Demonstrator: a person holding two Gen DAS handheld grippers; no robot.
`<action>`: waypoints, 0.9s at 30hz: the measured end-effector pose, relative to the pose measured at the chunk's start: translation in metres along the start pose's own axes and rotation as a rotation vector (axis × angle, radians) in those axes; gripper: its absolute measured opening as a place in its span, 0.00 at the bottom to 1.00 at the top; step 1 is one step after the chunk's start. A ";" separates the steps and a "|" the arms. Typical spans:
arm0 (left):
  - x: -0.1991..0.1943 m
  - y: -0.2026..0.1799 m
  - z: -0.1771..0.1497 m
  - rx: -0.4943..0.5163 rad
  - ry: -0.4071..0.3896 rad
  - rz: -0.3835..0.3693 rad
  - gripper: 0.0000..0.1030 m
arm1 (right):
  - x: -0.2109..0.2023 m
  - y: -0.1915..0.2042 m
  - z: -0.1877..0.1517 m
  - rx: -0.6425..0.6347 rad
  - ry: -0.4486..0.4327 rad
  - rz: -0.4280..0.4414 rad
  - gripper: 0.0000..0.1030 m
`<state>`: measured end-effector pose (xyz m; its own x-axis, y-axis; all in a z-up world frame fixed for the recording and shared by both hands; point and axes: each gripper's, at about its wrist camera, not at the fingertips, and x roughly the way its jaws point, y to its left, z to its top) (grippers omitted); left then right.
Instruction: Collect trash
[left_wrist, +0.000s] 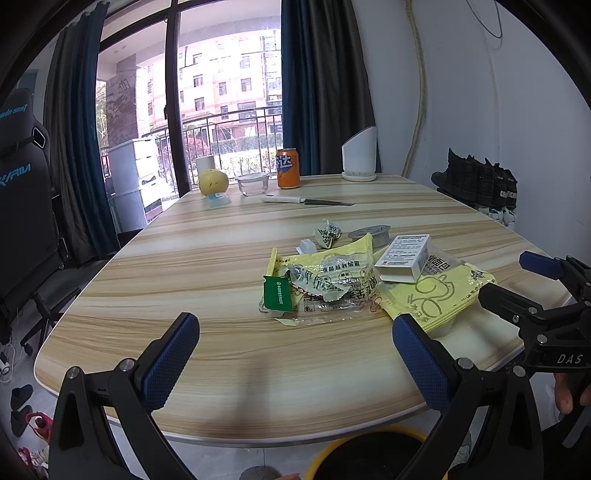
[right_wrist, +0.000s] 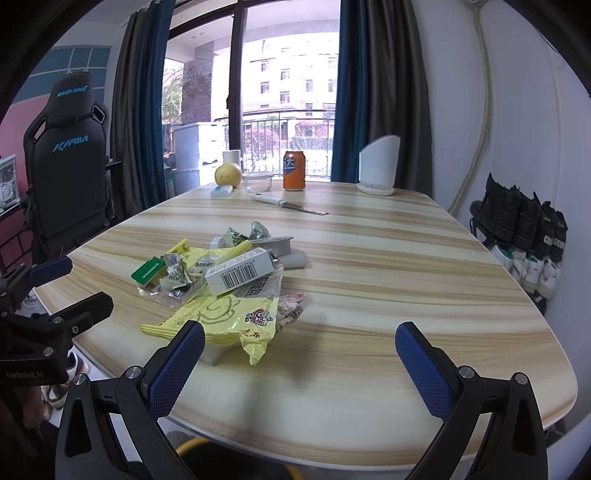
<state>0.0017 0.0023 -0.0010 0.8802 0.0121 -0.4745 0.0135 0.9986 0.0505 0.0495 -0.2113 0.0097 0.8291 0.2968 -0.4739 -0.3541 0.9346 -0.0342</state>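
Two grippers, both held above the near edge of the worktop (right_wrist: 369, 258): the left gripper (left_wrist: 295, 354) and the right gripper (right_wrist: 300, 354) each had jaws spread wide and held nothing.

Item, trash pile, near the middle of the worktop, just beyond both sets of jaws: yellow wrappers (right_wrist: 221, 314) overlapping, a clear crinkled bag (left_wrist: 332, 295), a green packet (left_wrist: 277, 293), a small white carton (right_wrist: 240, 275) resting on top, foil scraps (right_wrist: 236, 234) behind. We judged all of it light; the films soft, slippery and apt to slide, the carton stiff enough to pinch across its narrow sides. We judged the wrappers best taken at a raised edge or corner.

Item, yellow-rimmed bin (left_wrist: 369, 443), below the worktop edge, partly hidden.

Items farther off, at the far end: knife (left_wrist: 306, 201), orange can (left_wrist: 288, 168), glass bowl (left_wrist: 253, 184), yellow fruit (left_wrist: 213, 181), white holder (left_wrist: 360, 155). We judged these not trash, apart perhaps from the can.
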 end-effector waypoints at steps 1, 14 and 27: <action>0.000 0.000 0.000 0.000 0.000 -0.001 0.99 | 0.000 0.000 0.000 0.000 0.000 0.000 1.00; 0.000 0.002 -0.001 -0.001 0.005 0.000 0.99 | -0.001 -0.001 0.001 0.002 -0.002 0.001 1.00; 0.000 0.002 0.001 -0.001 0.005 0.005 0.99 | 0.000 0.003 -0.001 -0.001 0.002 0.001 1.00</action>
<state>0.0021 0.0040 0.0002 0.8777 0.0172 -0.4788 0.0089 0.9986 0.0522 0.0485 -0.2088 0.0086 0.8281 0.2970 -0.4754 -0.3552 0.9341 -0.0352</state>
